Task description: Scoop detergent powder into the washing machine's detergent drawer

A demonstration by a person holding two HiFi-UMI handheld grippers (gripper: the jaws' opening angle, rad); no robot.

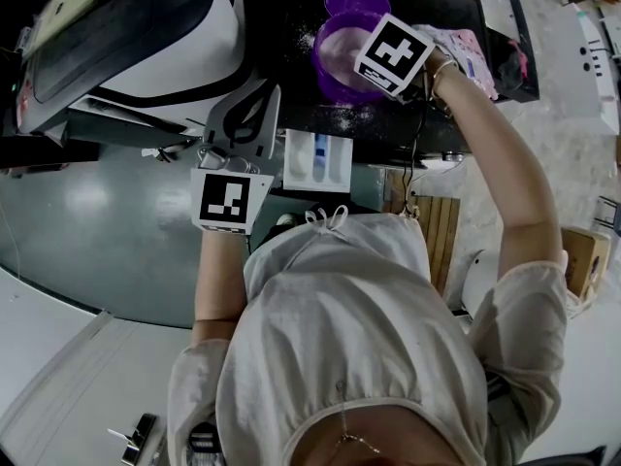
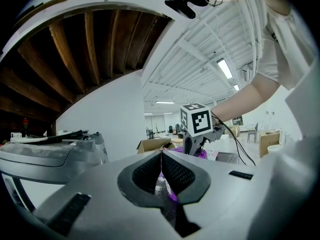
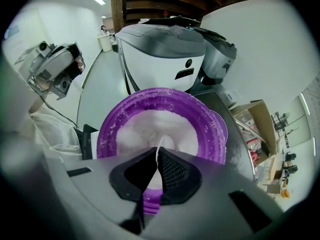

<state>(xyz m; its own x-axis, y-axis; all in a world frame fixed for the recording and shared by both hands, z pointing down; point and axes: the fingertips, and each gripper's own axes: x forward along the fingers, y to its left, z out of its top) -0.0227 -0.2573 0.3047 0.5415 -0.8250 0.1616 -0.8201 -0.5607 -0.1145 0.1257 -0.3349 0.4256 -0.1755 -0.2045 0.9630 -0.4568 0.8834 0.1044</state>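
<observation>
A purple bowl [image 1: 335, 76] of white detergent powder [image 3: 145, 126] sits on a dark counter [image 1: 291, 8] beside the white washing machine [image 1: 146, 37]. My right gripper [image 3: 160, 153] hangs over the bowl [image 3: 207, 129], shut on the ridged handle of a purple scoop [image 3: 150, 204]. The scoop's front end dips into the powder. In the head view its marker cube [image 1: 393, 54] hides the jaws. The detergent drawer [image 1: 315, 160] stands pulled out below the counter edge. My left gripper [image 1: 262, 100] is shut and holds nothing, just left of the drawer; its tips [image 2: 161, 154] point toward the bowl [image 2: 205, 154].
Spilled powder [image 1: 340, 119] dusts the counter near the bowl. A pink patterned cloth [image 1: 471, 51] lies right of the bowl. A wooden crate [image 1: 437, 231] and a cardboard box [image 1: 585, 258] stand on the floor to the right. Green floor [image 1: 97, 231] lies to the left.
</observation>
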